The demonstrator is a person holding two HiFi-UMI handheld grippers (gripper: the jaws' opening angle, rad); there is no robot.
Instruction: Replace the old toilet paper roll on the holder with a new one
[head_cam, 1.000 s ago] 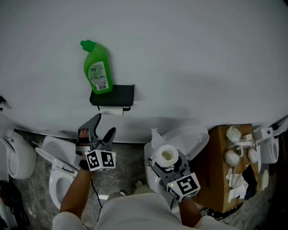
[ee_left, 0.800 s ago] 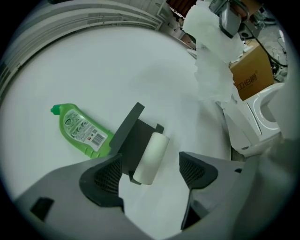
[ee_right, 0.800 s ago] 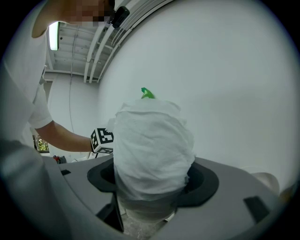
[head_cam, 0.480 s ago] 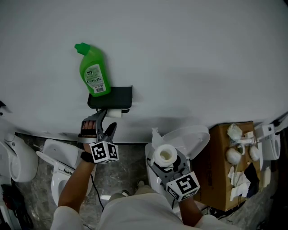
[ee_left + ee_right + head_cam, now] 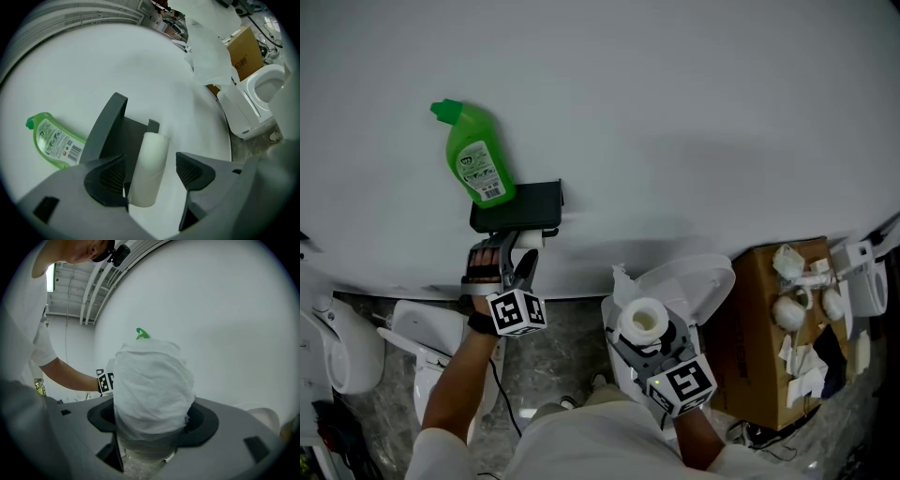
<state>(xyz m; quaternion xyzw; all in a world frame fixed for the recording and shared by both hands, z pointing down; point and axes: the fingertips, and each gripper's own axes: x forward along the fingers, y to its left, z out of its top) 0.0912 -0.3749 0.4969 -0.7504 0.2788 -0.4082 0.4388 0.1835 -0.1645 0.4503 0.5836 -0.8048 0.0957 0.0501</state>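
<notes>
White old roll (image 5: 149, 164) on the holder (image 5: 108, 129) now stands between the left gripper (image 5: 517, 249) jaws, spread wide but just narrowing, not yet pinching; the right gripper (image 5: 649, 341) clamps the new roll (image 5: 642, 320), ready to swap

Green bottle (image 5: 467, 131) with white label (image 5: 479, 172); black holder (image 5: 520, 208); off-white old roll (image 5: 149, 168); white new roll (image 5: 642, 323); brown cardboard box (image 5: 750, 356); grey veined floor (image 5: 567, 347); white wall (image 5: 694, 122).
</notes>
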